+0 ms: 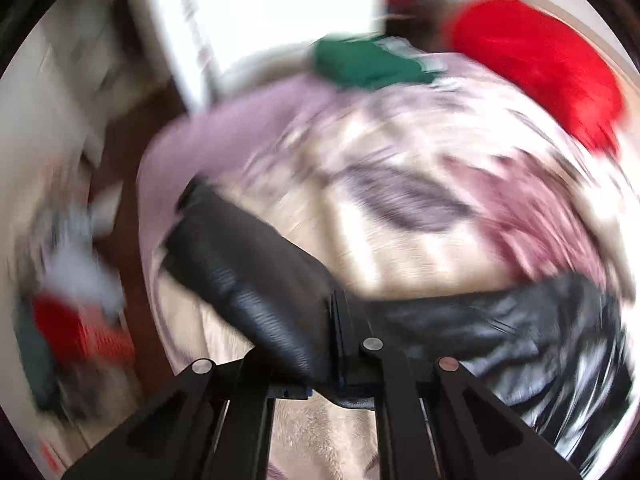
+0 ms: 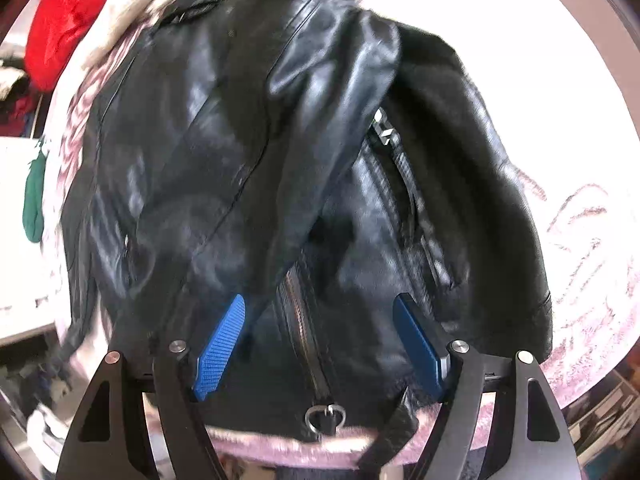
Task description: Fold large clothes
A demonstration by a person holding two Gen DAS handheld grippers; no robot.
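A black leather jacket (image 2: 224,152) lies spread on a pink and cream patterned blanket (image 2: 592,264). Its zipper (image 2: 304,332) and a metal ring pull (image 2: 325,417) face my right gripper (image 2: 320,344), which is open just above the jacket's near edge, blue pads (image 2: 222,346) wide apart. My left gripper (image 1: 340,312) is shut on a fold of the jacket (image 1: 248,276) and holds a sleeve-like part lifted over the blanket (image 1: 400,184). The left wrist view is blurred by motion.
A red cushion (image 1: 536,64) and a folded green garment (image 1: 360,60) lie at the far side of the blanket. The cushion (image 2: 68,12) also shows in the right wrist view. A dark floor (image 1: 132,184) and clutter (image 1: 72,280) lie left of the bed.
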